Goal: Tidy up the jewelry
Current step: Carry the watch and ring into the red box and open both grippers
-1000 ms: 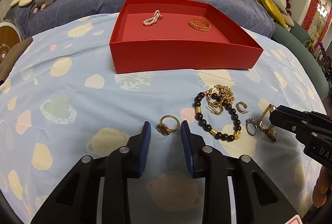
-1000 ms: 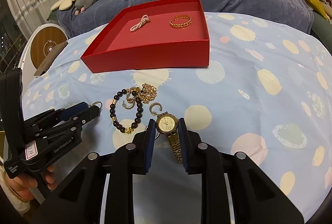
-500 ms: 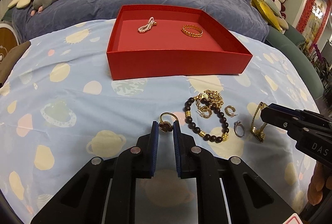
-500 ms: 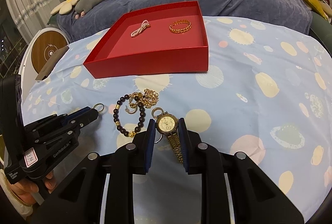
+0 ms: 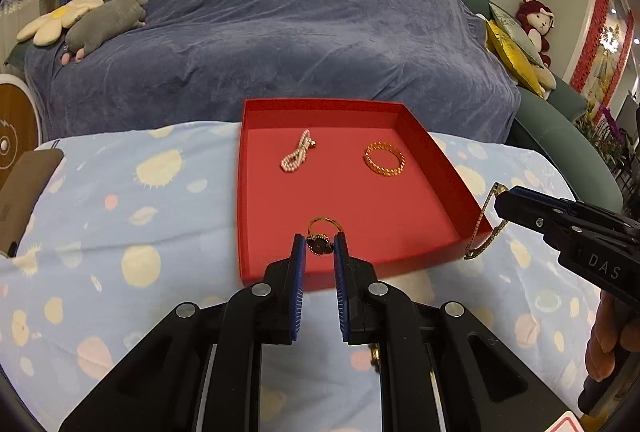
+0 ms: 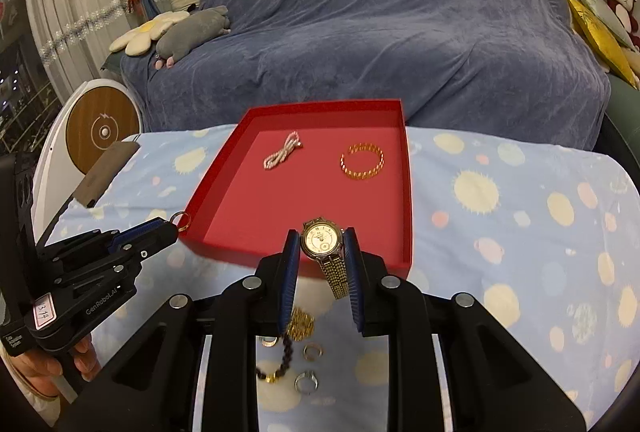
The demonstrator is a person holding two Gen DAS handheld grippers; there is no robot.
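the red box (image 5: pixel 460 232) is seen straight ahead of and below both hand-held grippers, its near wall just past the fingertips, so the coming move is judged to be a short carry forward and down over that wall. its long sides run away from the cameras, and its red floor already carries a pearl strand (image 5: pixel 298 156) at the far left and a gold bracelet (image 5: pixel 384 160) at the far right, well apart from each other; the near half of the floor is bare

the gold ring (image 5: pixel 320 242), with its dark stone, is pinched at the tips of the left hand-held gripper (image 5: pixel 320 252), whose jaws have just been closing and now stand nearly together on it; in the right wrist view it is seen beside the box's near left corner. the wristwatch (image 6: pixel 322 238) is clamped by its round case in the right hand-held gripper (image 6: pixel 322 244), dial up, the jaws held apart only by the width of the case; its gold band hangs down between the fingers, so the long axis is near vertical. in the left wrist view this band dangles beside the box's near right corner

each piece is thus placed at its own side of the box. the rest of the jewelry, a beaded bracelet (image 6: pixel 280 360), a gold chain (image 6: pixel 300 324) and small rings (image 6: pixel 306 382), lies on the blue spotted cloth (image 6: pixel 520 232) beneath the right hand-held gripper
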